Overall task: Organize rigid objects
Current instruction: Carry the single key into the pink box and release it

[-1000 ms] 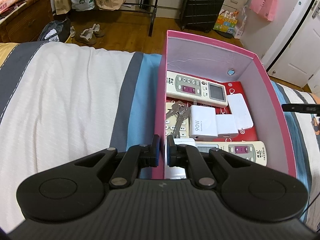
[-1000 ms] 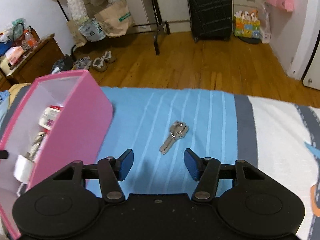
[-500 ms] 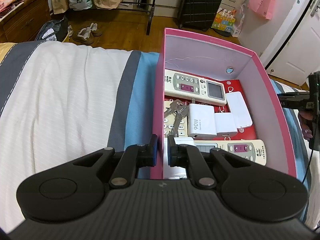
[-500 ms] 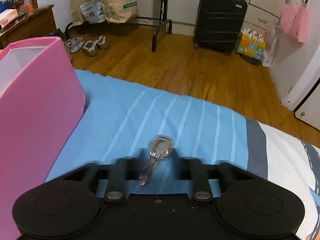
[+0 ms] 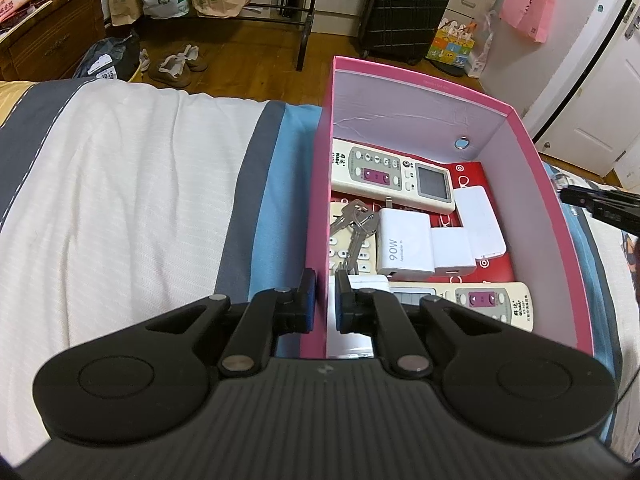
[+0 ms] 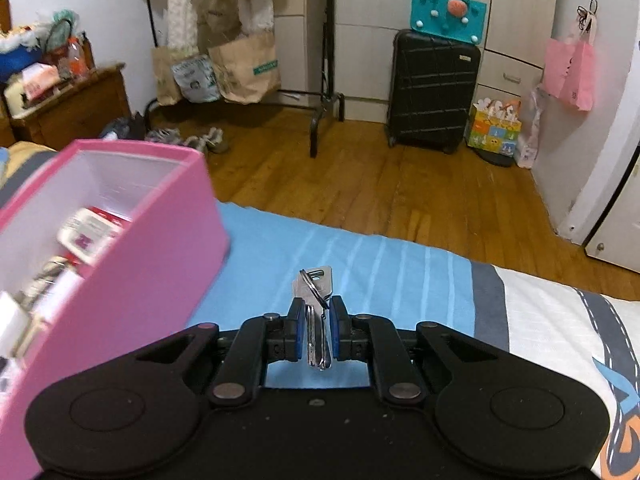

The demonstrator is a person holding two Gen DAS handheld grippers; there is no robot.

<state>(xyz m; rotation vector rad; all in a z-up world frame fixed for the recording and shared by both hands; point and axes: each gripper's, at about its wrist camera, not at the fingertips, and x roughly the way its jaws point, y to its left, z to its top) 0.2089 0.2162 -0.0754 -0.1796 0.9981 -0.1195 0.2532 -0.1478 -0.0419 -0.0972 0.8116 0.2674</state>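
Left wrist view: the left claw (image 5: 325,296) is clenching the near wall of a pink box (image 5: 532,152) that is sitting on a striped bed (image 5: 120,200), one finger outside the wall and one inside, steadying it. Inside the box are lying two pale remotes (image 5: 392,176), a white charger (image 5: 404,246), smaller white blocks and a bunch of keys (image 5: 356,224). At the right edge, the dark tip of the other claw is poking in just outside the box.

Right wrist view: the right claw (image 6: 314,330) is grasping a small set of keys (image 6: 316,312) on a ring, the blades squeezed between the blue pads and the ring end sticking out forward, above the blue stripes of the bed. The pink box is blurring past on the left — its opening is tilted toward the camera.

Judging the step in hand: the keys are being carried to the box. Doing it well probably means bringing them above the open middle, lowering them close to the contents before letting go, and keeping the left grip firm so the light box is not tipping.

Only the left view is showing the box contents sharply; only the right view is showing the held keys and how they are gripped.
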